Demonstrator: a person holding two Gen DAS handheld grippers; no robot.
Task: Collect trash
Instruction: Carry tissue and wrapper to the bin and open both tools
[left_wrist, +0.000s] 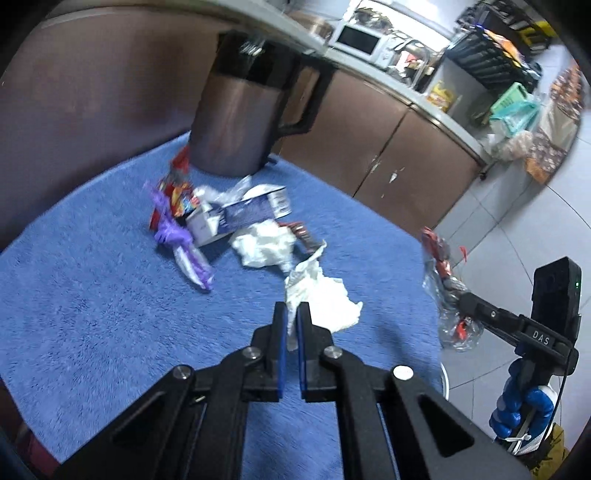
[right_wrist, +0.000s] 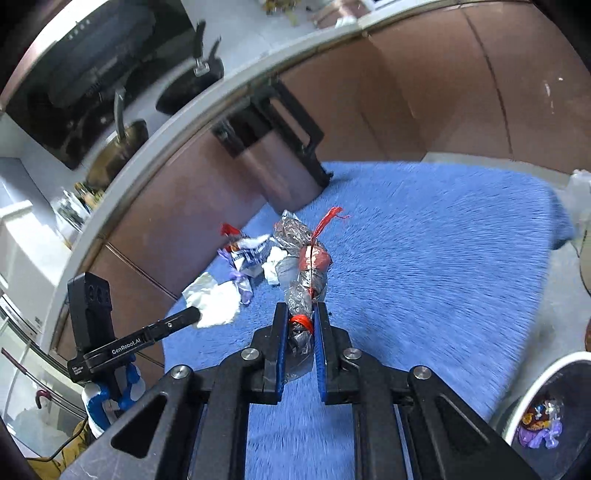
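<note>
The left gripper has its fingers closed on a crumpled white tissue, pinched at one edge so that the bulk of the sheet hangs forward of the fingertips above the blue mat. The right gripper has its fingers closed on a clear plastic wrapper bound with red string, gripped near one end; the remainder projects forward, clear of the mat. An end grip of this kind leaves most of each item free, which should permit a clean drop on release.

Uncollected trash remains in a cluster on the mat: a blue-and-white carton, a purple wrapper, a second tissue and a colourful snack wrapper. A metal jug stands upright behind the cluster.

A white bin, off the mat edge at lower right in the right wrist view, already contains wrappers. Judged from this, both held items are in transit toward the bin.
</note>
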